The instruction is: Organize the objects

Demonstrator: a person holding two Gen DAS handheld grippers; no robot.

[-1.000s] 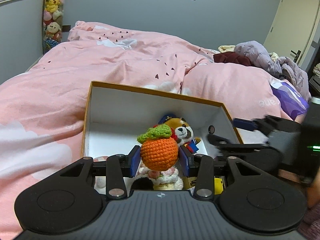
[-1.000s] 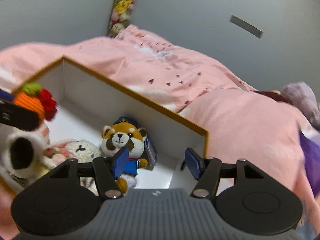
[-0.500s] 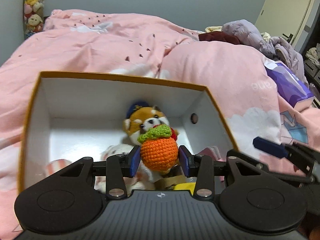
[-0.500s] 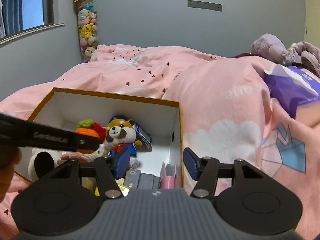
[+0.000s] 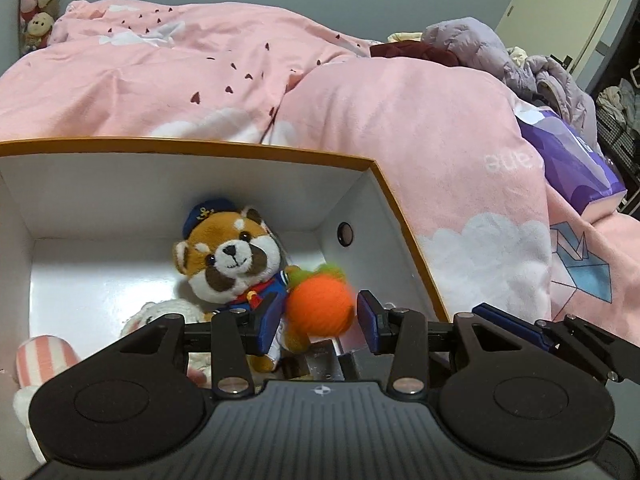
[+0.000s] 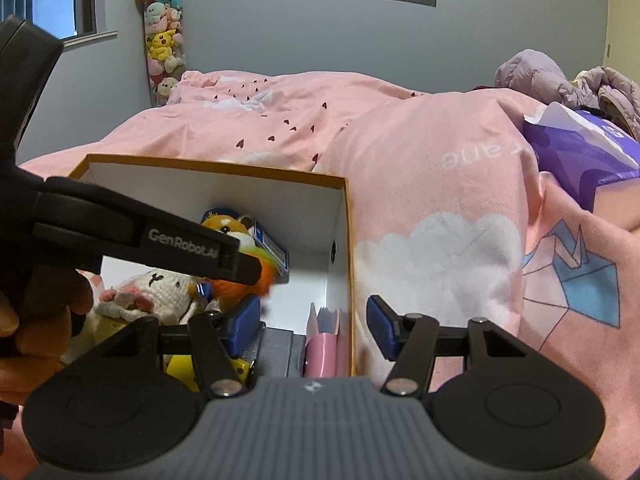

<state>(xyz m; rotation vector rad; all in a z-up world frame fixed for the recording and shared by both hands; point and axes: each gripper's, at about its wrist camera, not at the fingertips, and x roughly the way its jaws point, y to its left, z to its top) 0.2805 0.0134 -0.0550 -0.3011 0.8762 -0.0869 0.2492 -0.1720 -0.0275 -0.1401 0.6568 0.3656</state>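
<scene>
A crocheted orange fruit [image 5: 320, 306] with a green leaf top is blurred between the spread pads of my left gripper [image 5: 318, 318], which is open above the white box [image 5: 372, 208] with an orange rim. The orange touches neither pad clearly. A red panda plush [image 5: 236, 258] in a sailor cap sits in the box beside it. In the right wrist view the orange [image 6: 250, 282] shows partly behind my left gripper's finger. My right gripper [image 6: 314, 326] is open and empty over the box's right wall [image 6: 342, 264].
The box also holds a white crocheted toy [image 6: 152, 288], a pink striped item [image 5: 42, 358], pink cards [image 6: 324, 344] and a yellow thing [image 6: 180, 368]. It lies on a pink duvet [image 5: 420, 128]. A purple package [image 5: 568, 164] and purple jacket [image 5: 488, 48] lie to the right.
My left gripper has opened and the orange has left its pads, dropping into the box beside the red panda. The left gripper has come down closer to the box. The right gripper stays open.
</scene>
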